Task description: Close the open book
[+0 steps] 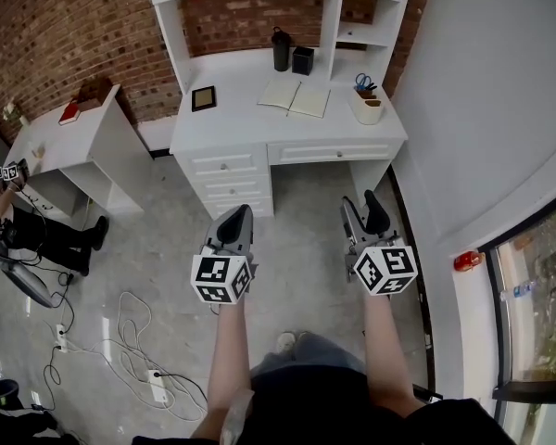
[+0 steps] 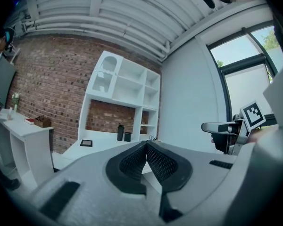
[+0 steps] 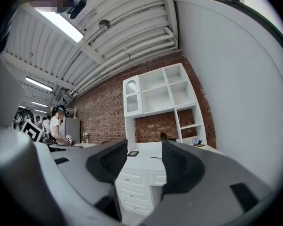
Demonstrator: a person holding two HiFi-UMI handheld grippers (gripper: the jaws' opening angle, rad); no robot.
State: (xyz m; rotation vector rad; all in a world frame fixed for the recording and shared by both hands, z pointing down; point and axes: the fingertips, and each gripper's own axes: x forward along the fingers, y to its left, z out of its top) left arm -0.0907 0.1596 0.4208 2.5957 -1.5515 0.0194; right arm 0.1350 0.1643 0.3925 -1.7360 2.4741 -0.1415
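Observation:
The open book (image 1: 296, 96) lies flat, pages up, on the white desk (image 1: 232, 128) against the brick wall, well ahead of both grippers. My left gripper (image 1: 238, 213) is held level over the floor in front of the desk drawers, its pads touching at the tips (image 2: 146, 143) with nothing between them. My right gripper (image 1: 363, 204) hangs beside it, jaws open and empty (image 3: 144, 147). In the right gripper view the desk shows between the pads and the book (image 3: 155, 157) is only a thin pale edge. Neither gripper is near the book.
On the desk stand a black bottle (image 1: 281, 49), a black box (image 1: 302, 60), a small dark frame (image 1: 203, 98) and a pen cup (image 1: 368, 108). A second white desk (image 1: 74, 133) and a person (image 1: 37, 235) are at left. Cables (image 1: 120, 332) lie on the floor; a white wall (image 1: 482, 109) runs along the right.

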